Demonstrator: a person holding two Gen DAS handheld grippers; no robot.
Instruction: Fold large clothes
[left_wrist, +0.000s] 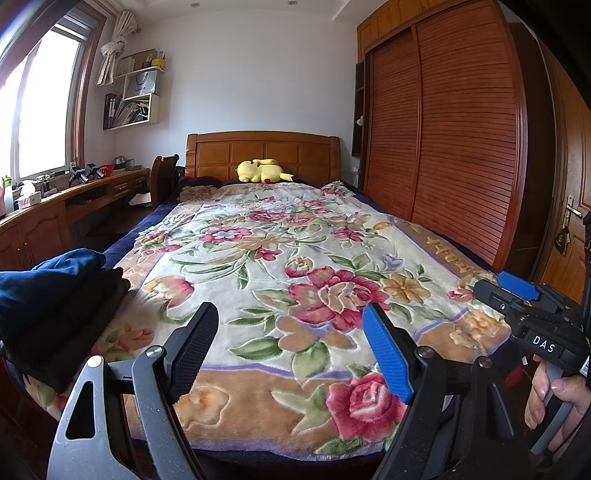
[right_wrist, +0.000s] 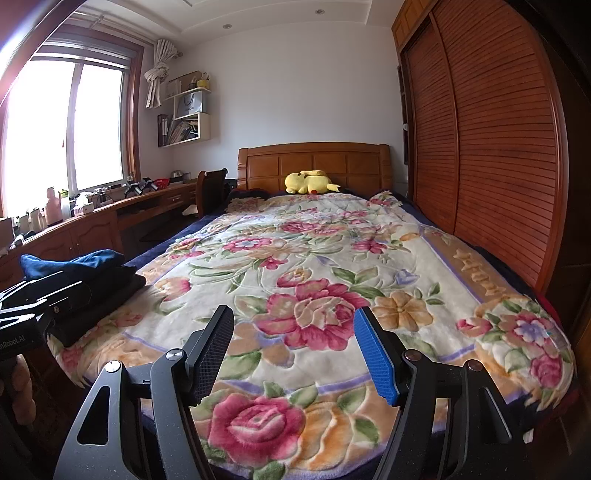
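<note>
Black and blue ribbed pads frame the nearest ground: the left gripper (left_wrist: 291, 347) hangs with its jaws wide and nothing between them, over the foot end of the plush floral blanket (left_wrist: 295, 258) that covers the bed. The right gripper (right_wrist: 293, 350) stands the same way, jaws wide and empty, over the same end of the blanket, with a large pink rose in the weave just beyond its pads. In the left wrist view a hand (left_wrist: 554, 395) grips the right gripper's handle off the blanket's right corner.

On the blanket's near left corner lies the stack of folded dark clothes (left_wrist: 55, 299), a navy blue piece on top of black ones; how many pieces make it up is hard to tell from this angle. The stack rests well apart from both grippers' pads.

Further along, the blanket's middle is bare but for its flower pattern. At its far end a yellow plush toy (right_wrist: 310, 182) lies against the wooden panelled headboard (right_wrist: 314, 162). Left of the blanket runs a long wooden bench (right_wrist: 92, 221) under the window, cluttered with small items; right of it stands a slatted wooden wardrobe (left_wrist: 443, 129).
</note>
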